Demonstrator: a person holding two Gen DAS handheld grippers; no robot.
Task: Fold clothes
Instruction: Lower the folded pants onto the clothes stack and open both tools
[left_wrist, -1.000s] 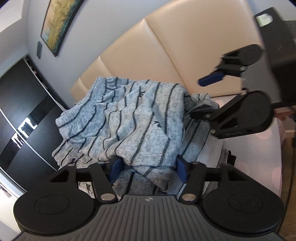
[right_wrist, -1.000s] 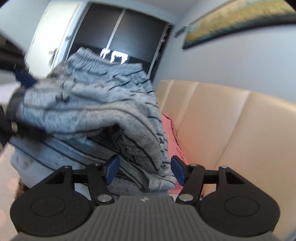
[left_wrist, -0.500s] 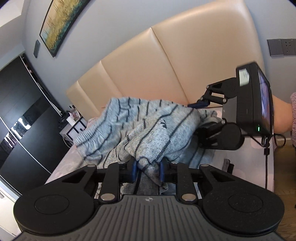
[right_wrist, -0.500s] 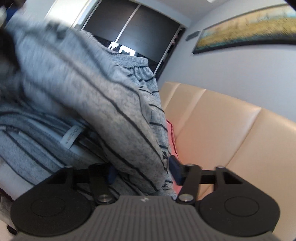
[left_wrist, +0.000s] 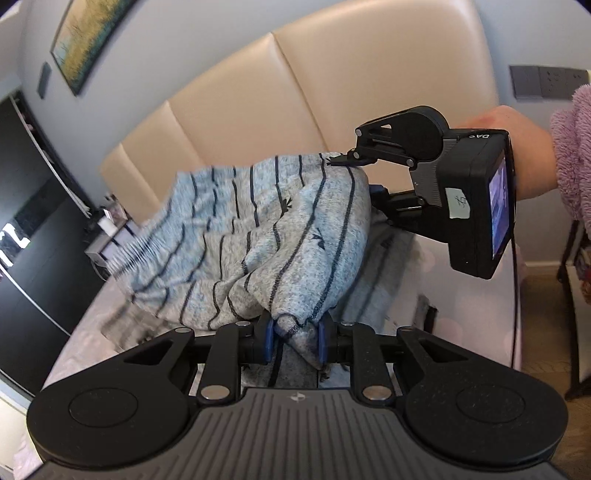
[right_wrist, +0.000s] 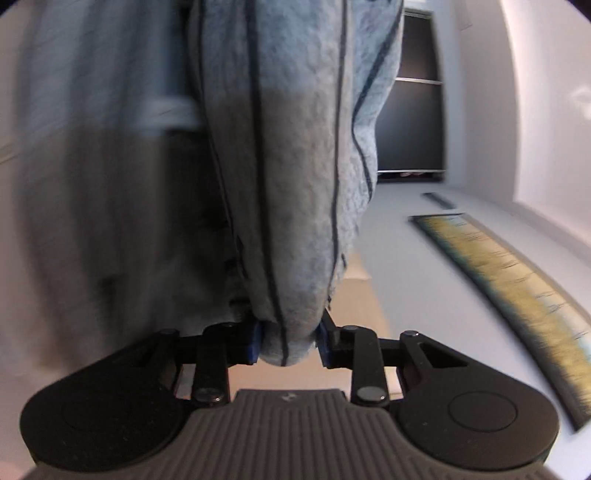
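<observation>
The left gripper (left_wrist: 294, 341) is clamped on a bunched corner of the grey striped garment (left_wrist: 266, 236), its 2 blue pads pressing the fabric from both sides. From there the cloth rises in a loose heap above the bed (left_wrist: 436, 317), in front of the padded cream headboard (left_wrist: 332, 85). The right gripper (left_wrist: 364, 173) holds the far upper edge of the same garment, turned on its side, with a person's forearm (left_wrist: 517, 147) and a fluffy pink sleeve (left_wrist: 574, 147) behind it. Seen from its own camera, the right gripper (right_wrist: 290, 341) has a thick fold of the garment (right_wrist: 295, 203) between its pads, and its jaws are closing on that fold, the pads already against the cloth. A framed picture (left_wrist: 88, 40) hangs on the wall beside a dark wardrobe (left_wrist: 26, 221).
</observation>
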